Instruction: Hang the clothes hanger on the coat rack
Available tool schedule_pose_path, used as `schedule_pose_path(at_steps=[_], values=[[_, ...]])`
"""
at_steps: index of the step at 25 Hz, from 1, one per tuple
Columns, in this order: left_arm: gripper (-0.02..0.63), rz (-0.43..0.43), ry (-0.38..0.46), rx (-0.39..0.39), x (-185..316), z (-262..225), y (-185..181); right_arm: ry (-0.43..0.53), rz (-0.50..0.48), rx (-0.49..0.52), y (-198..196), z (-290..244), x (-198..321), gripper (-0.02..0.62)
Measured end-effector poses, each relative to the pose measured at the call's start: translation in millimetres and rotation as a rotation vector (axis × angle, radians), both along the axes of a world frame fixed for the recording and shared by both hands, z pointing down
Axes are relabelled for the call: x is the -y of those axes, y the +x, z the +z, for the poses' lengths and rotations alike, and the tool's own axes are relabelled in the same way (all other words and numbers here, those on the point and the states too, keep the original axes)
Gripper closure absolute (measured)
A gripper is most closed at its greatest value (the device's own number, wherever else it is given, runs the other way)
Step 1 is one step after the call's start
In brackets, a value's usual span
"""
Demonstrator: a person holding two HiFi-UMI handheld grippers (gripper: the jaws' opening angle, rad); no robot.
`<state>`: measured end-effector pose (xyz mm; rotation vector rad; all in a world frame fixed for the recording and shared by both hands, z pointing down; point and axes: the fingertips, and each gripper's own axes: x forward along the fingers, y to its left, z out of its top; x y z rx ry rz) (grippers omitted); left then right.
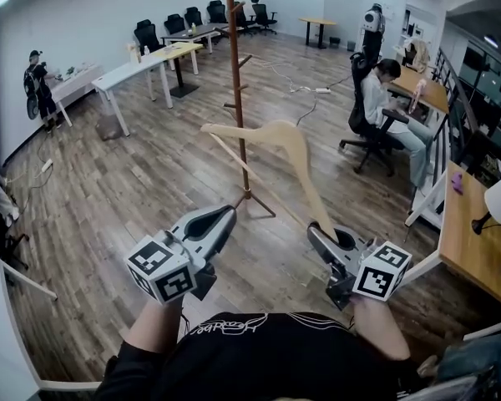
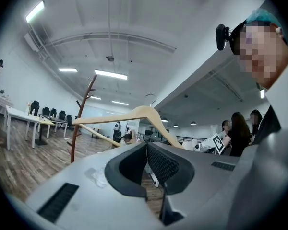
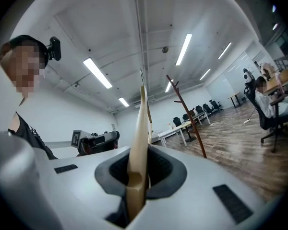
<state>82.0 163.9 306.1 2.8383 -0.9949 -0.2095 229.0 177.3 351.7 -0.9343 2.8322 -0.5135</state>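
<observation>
1. Right now, the right tongs (image 1: 327, 234) sit at about 5 o'clock in the head view, clamped on the tip of one arm of the wooden clothes hanger (image 1: 292, 144). The right gripper view shows the pale wood pinched edge-on between the dark pads.
2. From that grip the clothes hanger rises toward 12 o'clock. Its shoulder arches near the middle of the head view, and its other arm and lower bar reach out toward 9 o'clock, all in the air above the wooden floor (image 1: 134, 182).
3. At about 7 o'clock the left tongs (image 1: 221, 218) are closed together with nothing between them. In the left gripper view the pads meet, and the clothes hanger shows beyond and above them, apart.
4. The coat rack (image 1: 236, 82), a brown pole with short pegs, stands on the floor and runs from the centre of the head view up to 12 o'clock. The hanger's far arm crosses in front of the pole there; whether they touch cannot be told. It is not yet hung on any peg.
5. White counters (image 1: 142, 69) stand at 10 o'clock with black chairs (image 1: 146, 33) behind them. A seated person (image 1: 384, 107) is at a counter at 2 o'clock, and a standing person (image 1: 37, 86) is at 9 o'clock.
</observation>
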Motion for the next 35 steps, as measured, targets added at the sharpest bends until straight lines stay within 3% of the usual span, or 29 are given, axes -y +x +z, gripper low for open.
schedule_pose_path(at_steps=[5,11,25,30,35], values=[[0.597,-0.004,-0.007,0.006,17,1,7,-0.02,-0.005,0.015,6,6,18,0.54],[0.597,0.0,-0.036,-0.011,73,15,-9,-0.041,-0.02,-0.022,-14,17,71,0.54],[0.597,-0.005,-0.099,-0.042,286,36,-120,-0.113,0.011,-0.049,-115,40,272,0.54],[0.597,-0.034,-0.071,0.001,348,44,-165,-0.11,0.031,-0.08,-152,41,331,0.54],[0.597,-0.018,-0.077,-0.064,382,37,-189,-0.1,0.033,-0.09,-173,40,363,0.54]])
